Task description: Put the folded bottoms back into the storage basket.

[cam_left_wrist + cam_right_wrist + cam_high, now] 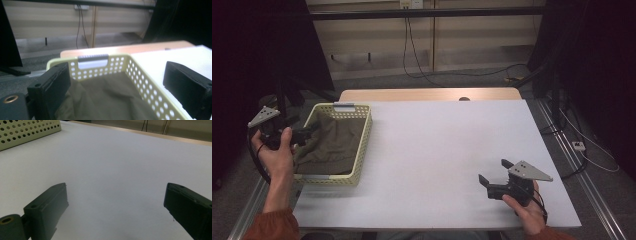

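Left gripper (312,131) over basket (362,145) (jaws apart)

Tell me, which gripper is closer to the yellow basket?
Left. The left gripper hangs open over the basket's near-left edge; the right gripper sits open far across the white table.

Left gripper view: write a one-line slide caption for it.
Open left gripper poised over a perforated yellow basket holding crumpled olive cloth, at the edge of the white table.

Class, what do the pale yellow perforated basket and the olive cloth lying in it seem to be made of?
Pale yellow perforated basket: probably moulded plastic, matte, judging by its even rows of punched holes and rigid rim. Olive cloth: soft woven fabric, dull finish, shown by its loose folds and creases.
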The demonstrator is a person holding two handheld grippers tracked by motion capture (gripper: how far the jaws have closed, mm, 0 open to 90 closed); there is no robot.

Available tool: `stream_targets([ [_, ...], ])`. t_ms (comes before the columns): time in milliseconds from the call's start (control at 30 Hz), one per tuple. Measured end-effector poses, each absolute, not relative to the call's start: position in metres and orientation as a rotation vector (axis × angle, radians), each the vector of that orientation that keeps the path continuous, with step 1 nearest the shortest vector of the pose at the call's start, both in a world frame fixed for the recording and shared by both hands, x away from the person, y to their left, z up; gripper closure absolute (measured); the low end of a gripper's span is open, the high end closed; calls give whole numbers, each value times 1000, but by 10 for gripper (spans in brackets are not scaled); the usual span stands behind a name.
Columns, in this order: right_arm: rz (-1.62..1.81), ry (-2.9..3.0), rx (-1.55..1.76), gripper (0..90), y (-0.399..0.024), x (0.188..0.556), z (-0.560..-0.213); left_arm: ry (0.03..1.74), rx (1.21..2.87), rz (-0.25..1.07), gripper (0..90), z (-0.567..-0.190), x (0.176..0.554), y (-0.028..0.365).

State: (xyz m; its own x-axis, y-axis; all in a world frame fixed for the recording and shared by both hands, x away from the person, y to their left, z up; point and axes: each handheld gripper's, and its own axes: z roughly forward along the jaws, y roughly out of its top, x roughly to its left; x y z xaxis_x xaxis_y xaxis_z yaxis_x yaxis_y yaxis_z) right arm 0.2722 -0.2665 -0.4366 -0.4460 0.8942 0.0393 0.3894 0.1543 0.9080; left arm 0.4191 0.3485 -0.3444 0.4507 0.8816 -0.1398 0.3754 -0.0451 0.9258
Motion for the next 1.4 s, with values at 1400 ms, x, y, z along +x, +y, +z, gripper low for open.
stream_targets([
  [1400,1262,1917,1217,53,-265,274,-437,1010,1793,614,73,-353,355,307],
])
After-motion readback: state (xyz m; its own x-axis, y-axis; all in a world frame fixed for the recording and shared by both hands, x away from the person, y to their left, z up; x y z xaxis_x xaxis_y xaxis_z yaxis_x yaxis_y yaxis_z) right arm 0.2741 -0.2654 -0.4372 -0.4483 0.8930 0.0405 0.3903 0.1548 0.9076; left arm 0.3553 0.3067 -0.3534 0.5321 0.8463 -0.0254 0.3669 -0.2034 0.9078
